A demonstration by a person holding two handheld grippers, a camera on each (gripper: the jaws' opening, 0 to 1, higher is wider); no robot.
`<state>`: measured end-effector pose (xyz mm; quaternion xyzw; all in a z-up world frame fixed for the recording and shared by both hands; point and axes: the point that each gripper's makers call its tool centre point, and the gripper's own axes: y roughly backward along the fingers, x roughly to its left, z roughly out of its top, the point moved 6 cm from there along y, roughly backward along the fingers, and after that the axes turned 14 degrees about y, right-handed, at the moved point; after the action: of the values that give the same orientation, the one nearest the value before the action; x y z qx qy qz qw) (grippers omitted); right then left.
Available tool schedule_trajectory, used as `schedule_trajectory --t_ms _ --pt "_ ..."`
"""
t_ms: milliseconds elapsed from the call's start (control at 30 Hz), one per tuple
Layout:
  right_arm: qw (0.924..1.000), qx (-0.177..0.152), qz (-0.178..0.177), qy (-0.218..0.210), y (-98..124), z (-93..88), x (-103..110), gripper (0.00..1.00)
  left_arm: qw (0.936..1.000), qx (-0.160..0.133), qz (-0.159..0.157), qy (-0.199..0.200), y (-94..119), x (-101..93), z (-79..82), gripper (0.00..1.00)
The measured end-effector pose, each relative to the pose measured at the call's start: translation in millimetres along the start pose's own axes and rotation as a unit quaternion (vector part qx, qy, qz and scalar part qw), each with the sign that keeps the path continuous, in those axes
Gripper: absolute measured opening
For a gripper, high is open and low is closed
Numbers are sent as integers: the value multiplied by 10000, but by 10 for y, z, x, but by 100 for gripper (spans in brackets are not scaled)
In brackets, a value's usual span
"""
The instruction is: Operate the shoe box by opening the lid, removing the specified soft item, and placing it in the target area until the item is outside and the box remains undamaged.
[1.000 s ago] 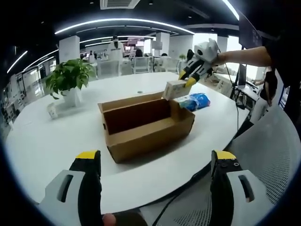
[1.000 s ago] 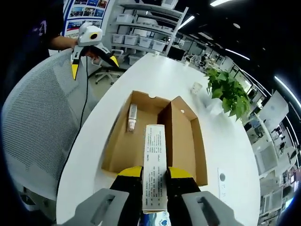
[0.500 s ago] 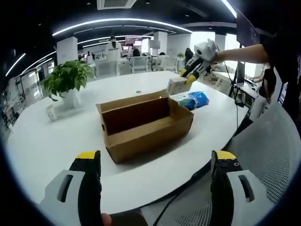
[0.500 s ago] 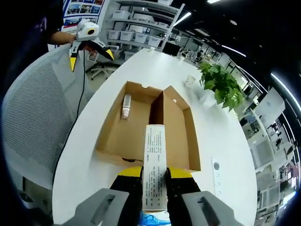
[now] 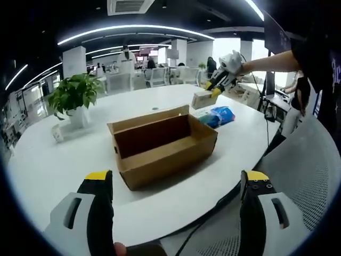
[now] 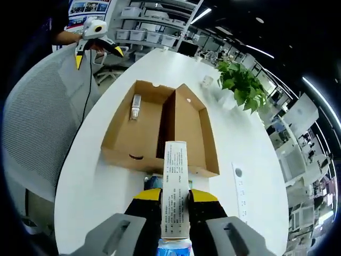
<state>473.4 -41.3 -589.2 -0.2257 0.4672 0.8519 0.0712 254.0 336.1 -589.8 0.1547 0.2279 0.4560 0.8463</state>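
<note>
One carton out, clear of the shoe box (image 6: 160,128)!
Right gripper (image 6: 175,200) jaws pinch the light, crushable carton (image 6: 175,194) by its long sides; left gripper (image 5: 176,184) jaws spread.

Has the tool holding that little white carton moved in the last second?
Yes. The right tool has carried the white carton away from the open cardboard box, back over the blue packet beside it.
</note>
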Motion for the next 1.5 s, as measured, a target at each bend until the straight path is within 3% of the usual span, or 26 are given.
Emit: schedule_trajectory --t_ms 433,1033,1500 --pt "9997 201 -23 -105 12 -230 -5 14 9999 77 63 19 -14 24 -16 99" --pt "9979 565 -75 -318 19 -764 -146 14 9995 294 95 48 -38 41 -69 99" --pt "9963 756 23 -415 -109 -1134 -240 14 9983 557 142 16 -48 50 -129 98"
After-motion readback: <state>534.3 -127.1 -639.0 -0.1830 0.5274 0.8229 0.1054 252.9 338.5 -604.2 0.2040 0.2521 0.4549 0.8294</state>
